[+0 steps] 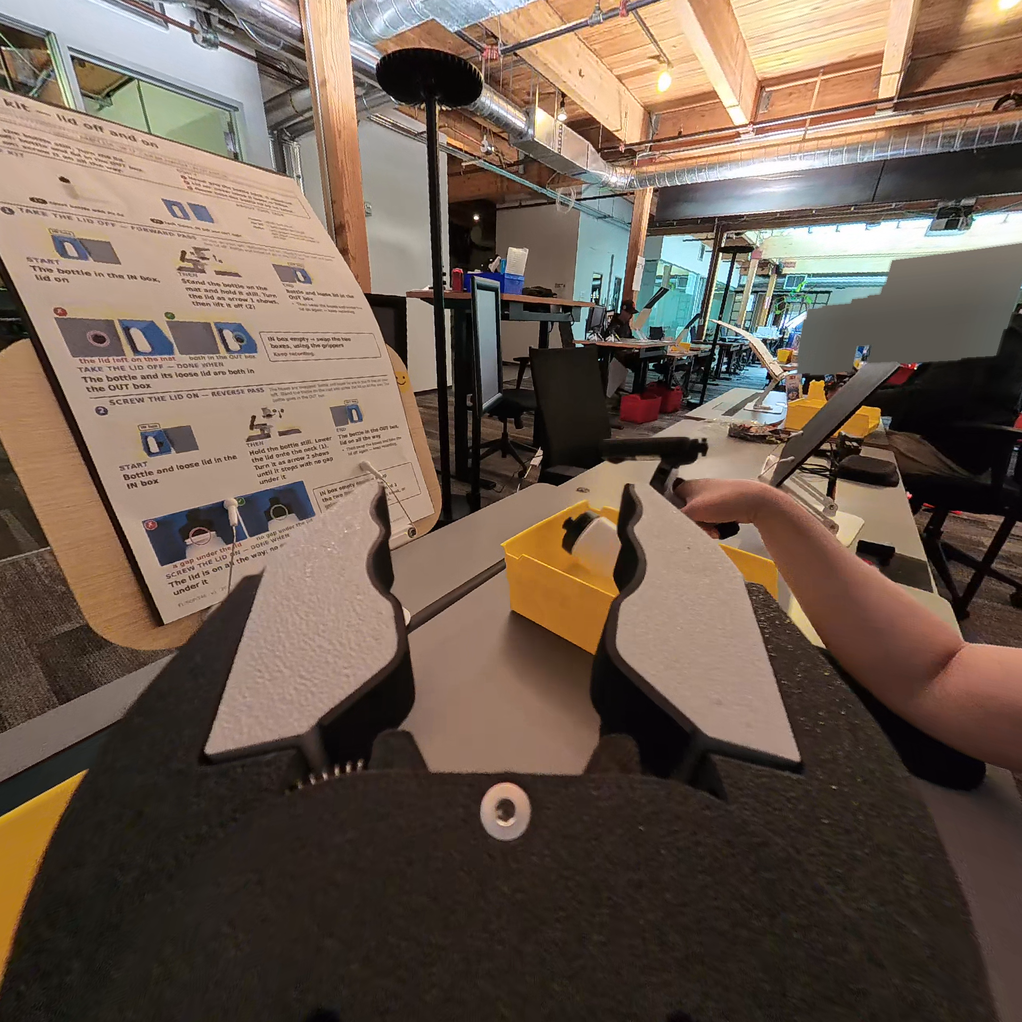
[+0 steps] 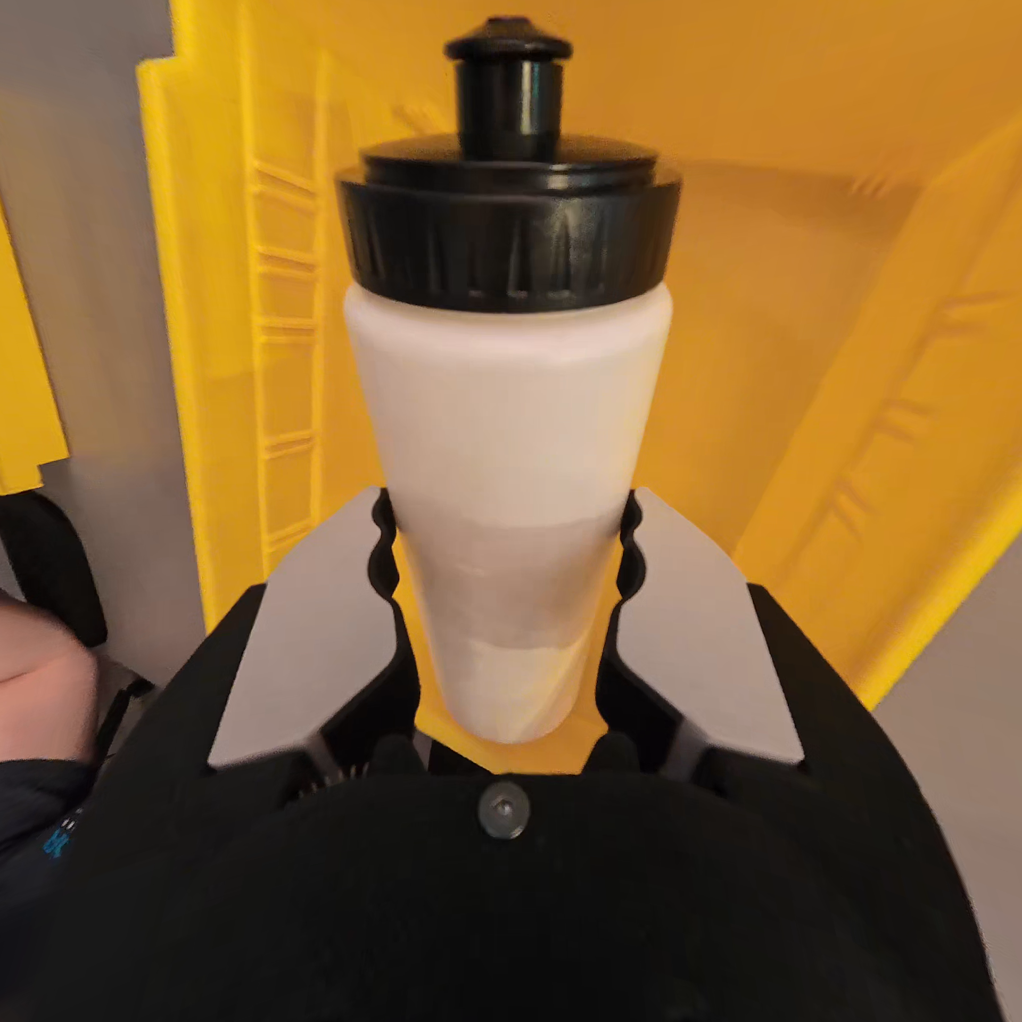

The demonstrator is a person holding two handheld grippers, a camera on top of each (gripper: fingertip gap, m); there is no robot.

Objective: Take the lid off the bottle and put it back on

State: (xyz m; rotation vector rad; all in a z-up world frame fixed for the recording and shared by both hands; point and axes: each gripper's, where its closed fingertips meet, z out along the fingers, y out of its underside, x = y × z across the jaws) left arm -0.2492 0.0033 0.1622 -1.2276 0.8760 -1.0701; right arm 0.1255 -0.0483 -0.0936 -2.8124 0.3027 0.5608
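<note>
The right gripper (image 2: 509, 558) clamps the white plastic bottle (image 2: 509, 420), black screw lid (image 2: 509, 232) at twelve o'clock, its base half hidden, while the left gripper (image 1: 500, 531) gapes empty.

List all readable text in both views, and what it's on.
Sheet on the board: printed headings and captions, legible, but I don't repeat writing.
Sleeve: blue print, blurred and cut off.
Bottle, lid, bin: none visible.
Background papers: too small to read.
</note>
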